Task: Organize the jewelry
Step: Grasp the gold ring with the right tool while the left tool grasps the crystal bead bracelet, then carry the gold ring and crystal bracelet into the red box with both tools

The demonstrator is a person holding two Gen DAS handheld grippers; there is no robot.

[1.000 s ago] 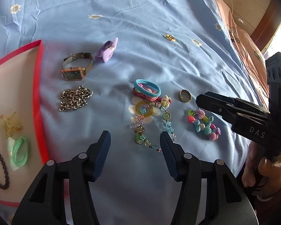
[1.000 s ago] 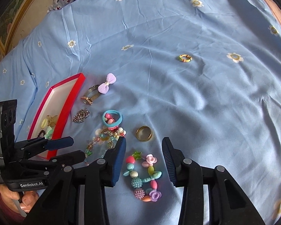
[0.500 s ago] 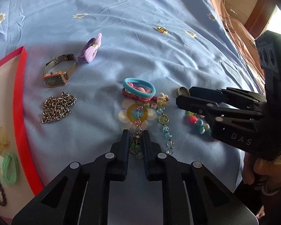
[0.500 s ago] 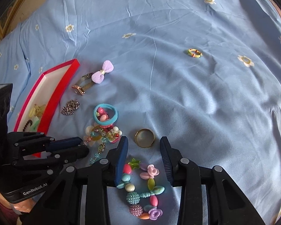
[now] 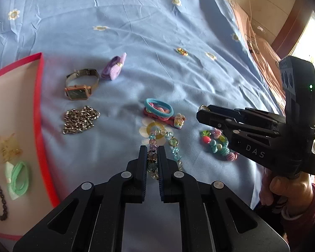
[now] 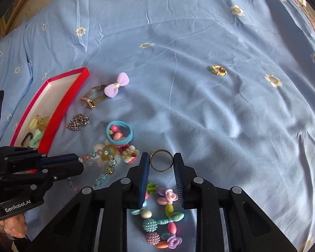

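My left gripper (image 5: 152, 150) is shut on a crystal bead bracelet (image 5: 152, 157), which trails over the blue sheet; the bracelet also shows in the right wrist view (image 6: 107, 166). My right gripper (image 6: 161, 157) is open with its fingers on either side of a gold ring (image 6: 161, 163) that lies flat on the sheet. In the left wrist view the right gripper (image 5: 203, 113) hides most of the ring. A red-rimmed box (image 5: 38, 113) at the left holds hair ties, a clip and a dark bracelet.
On the sheet lie a watch (image 5: 79, 86), a purple bow (image 5: 114, 67), a silver chain (image 5: 79, 118), a blue hair tie on a pink clip (image 5: 159, 109), a pastel bead bracelet (image 6: 163, 216) under my right gripper, and a small coloured ring (image 6: 218, 70) far off.
My left gripper closed on the crystal bracelet and stays shut. My right gripper moved forward and narrowed until its fingers flank the gold ring.
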